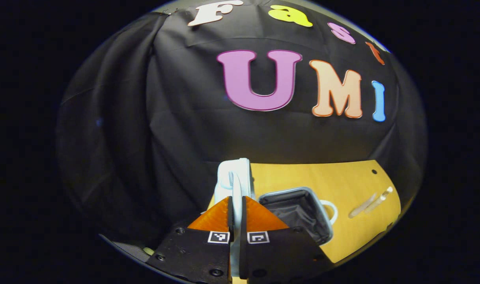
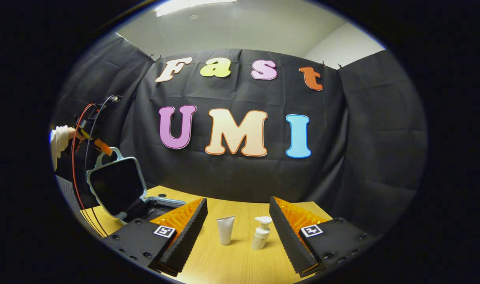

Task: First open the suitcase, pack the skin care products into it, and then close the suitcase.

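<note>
The left gripper [image 1: 236, 205] is clamped on the lid [image 1: 234, 177]; a slip would drop it shut. The right gripper [image 2: 236, 221] gapes before the tube [image 2: 225, 230] at twelve o'clock.

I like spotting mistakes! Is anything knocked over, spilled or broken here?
Nothing stands out. The tube and the pump bottle stand upright and apart on the table, with no spill. The suitcase lies open, its lid held up by the left hand-held gripper, which fits the packing job.
</note>
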The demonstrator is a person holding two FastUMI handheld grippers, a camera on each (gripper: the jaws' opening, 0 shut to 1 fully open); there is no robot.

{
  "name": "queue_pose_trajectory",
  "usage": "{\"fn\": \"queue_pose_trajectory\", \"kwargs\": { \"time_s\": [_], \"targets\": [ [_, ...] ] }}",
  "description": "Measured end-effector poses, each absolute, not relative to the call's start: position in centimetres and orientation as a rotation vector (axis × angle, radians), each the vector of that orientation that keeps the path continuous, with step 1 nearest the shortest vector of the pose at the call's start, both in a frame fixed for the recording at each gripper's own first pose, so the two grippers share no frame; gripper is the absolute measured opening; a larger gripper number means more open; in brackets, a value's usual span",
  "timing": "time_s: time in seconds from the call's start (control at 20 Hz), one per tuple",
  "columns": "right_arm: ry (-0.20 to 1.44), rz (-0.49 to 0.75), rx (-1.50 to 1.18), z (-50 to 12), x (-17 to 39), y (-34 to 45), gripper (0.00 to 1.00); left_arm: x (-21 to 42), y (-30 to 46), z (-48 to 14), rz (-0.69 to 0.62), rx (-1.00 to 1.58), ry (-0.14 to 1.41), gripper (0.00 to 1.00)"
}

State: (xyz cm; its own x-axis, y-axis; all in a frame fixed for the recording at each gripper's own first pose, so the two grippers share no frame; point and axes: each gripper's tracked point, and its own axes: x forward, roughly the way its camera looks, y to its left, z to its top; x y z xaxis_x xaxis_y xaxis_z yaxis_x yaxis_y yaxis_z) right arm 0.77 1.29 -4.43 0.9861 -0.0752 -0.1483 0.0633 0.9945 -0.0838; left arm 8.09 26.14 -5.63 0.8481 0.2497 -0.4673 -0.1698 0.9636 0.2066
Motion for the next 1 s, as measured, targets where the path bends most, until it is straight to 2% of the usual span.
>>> {"fn": "queue_pose_trajectory", "kwargs": {
  "time_s": [0.2,0.35,0.65,1.0],
  "targets": [
    [0.171,-0.048,-0.047,-5.2,1.3,2.8,0.99,3.9,32.1,-8.7,0.329,0.186,0.530,0.02],
    [0.188,-0.042,-0.038,-5.8,1.5,3.3,0.99,0.9,34.5,-11.5,0.395,0.082,0.508,0.02],
    [0.203,-0.030,-0.067,-6.5,1.5,3.7,0.99,-4.7,35.6,-20.7,0.507,0.015,0.566,0.02],
    [0.205,-0.010,-0.084,-6.5,1.7,4.2,0.99,-6.7,35.4,-28.5,0.576,-0.220,0.548,0.02]
  ]
}}
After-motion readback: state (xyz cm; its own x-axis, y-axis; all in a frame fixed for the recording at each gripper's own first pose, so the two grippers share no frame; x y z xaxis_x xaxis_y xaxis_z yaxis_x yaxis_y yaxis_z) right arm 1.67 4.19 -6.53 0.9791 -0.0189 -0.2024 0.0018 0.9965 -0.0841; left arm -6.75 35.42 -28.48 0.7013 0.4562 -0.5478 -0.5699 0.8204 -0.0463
